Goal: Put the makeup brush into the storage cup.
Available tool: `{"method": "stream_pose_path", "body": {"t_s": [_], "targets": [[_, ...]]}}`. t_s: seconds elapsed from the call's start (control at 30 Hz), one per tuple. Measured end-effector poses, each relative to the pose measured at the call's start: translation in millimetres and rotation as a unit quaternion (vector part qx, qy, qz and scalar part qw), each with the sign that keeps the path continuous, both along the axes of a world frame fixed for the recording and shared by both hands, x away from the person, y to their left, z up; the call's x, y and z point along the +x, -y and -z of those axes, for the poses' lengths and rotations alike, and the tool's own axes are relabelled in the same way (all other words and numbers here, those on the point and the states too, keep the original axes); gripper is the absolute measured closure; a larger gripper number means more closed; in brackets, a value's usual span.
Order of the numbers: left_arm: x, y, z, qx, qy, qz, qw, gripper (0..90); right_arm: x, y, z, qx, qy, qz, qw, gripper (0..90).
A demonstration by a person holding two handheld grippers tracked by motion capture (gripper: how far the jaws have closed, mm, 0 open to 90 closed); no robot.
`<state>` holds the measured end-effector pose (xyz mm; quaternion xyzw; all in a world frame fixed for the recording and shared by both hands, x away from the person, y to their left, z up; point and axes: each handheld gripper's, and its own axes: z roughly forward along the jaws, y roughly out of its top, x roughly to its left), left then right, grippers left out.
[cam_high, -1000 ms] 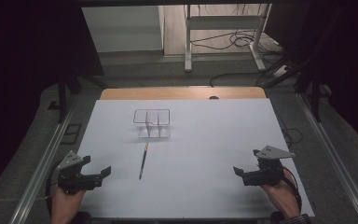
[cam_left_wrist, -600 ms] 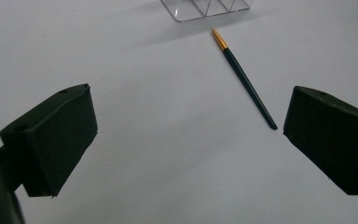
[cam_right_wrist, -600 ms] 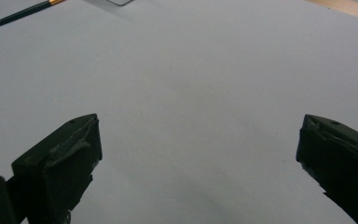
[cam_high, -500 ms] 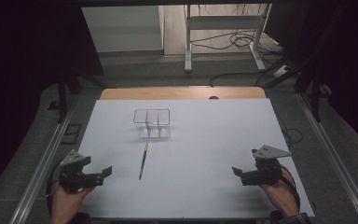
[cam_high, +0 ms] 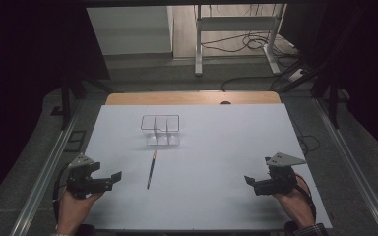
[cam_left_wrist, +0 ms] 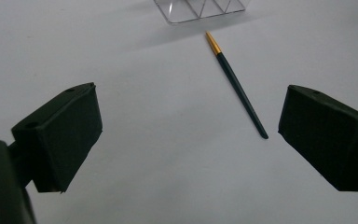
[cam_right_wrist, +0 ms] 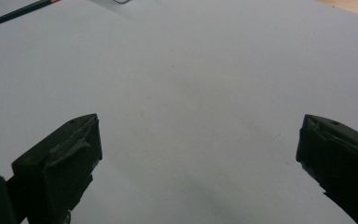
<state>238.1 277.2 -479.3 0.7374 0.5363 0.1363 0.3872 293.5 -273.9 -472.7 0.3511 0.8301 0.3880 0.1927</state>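
- We hold the left gripper point(cam_high: 112, 178) low at the near left of the white table sheet point(cam_high: 216, 147), jaws spread wide, nothing between them.
- We hold the right gripper point(cam_high: 250, 181) at the near right, jaws also wide apart and empty, pointing in toward the middle.
- Left hand point(cam_high: 74, 209) and right hand point(cam_high: 293, 204) come in from the near edge.
- The pencil point(cam_high: 151, 169) lies flat on the sheet, ahead and to the right of the left gripper, well apart from the right one.
- In the left gripper view the pencil point(cam_left_wrist: 236, 86) is dark green with a gold end pointing away from us, lying loose near the right-hand jaw, not touching it.
- Beyond the gold end sits a clear plastic divided box point(cam_high: 160, 130), just apart from the pencil, upright on the sheet.
- Farthest, a bare wooden table edge point(cam_high: 192, 98).
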Motion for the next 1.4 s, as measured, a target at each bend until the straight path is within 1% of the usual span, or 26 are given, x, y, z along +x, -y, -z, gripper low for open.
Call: {"method": "stream_pose_path", "body": {"t_s": [0.27,0.43,0.63,0.77,0.87,1.1,1.4], "targets": [[9.5,10.0,-2.9,0.011,-0.013,0.015,0.9997,8.2,0.5,-0.7,1.4,-0.002,-0.004,-0.002,1.0000,0.2],[15.1,13.3,-4.1,0.017,-0.019,0.019,0.9995,9.1,0.7,-1.0,1.7,-0.003,-0.004,-0.003,1.0000,0.2],[23.4,18.6,-3.2,0.030,-0.028,0.025,0.9989,9.4,1.2,-0.8,2.2,-0.005,-0.005,-0.005,1.0000,0.3],[29.4,23.6,-2.2,0.035,-0.035,0.030,0.9983,9.4,1.5,-1.6,2.8,-0.004,-0.006,-0.007,0.9999,0.3],[33.7,27.6,-2.8,0.039,-0.040,0.034,0.9979,9.6,1.4,-2.1,3.0,-0.005,-0.008,-0.006,0.9999,0.3],[44.8,35.3,-5.1,0.039,-0.054,0.042,0.9969,10.6,1.7,-1.8,3.1,-0.007,-0.008,-0.007,0.9999,0.2],[57.6,48.0,-6.1,0.051,-0.072,0.060,0.9943,8.9,2.1,-1.8,3.6,-0.009,-0.011,-0.008,0.9999,0.3]]}}
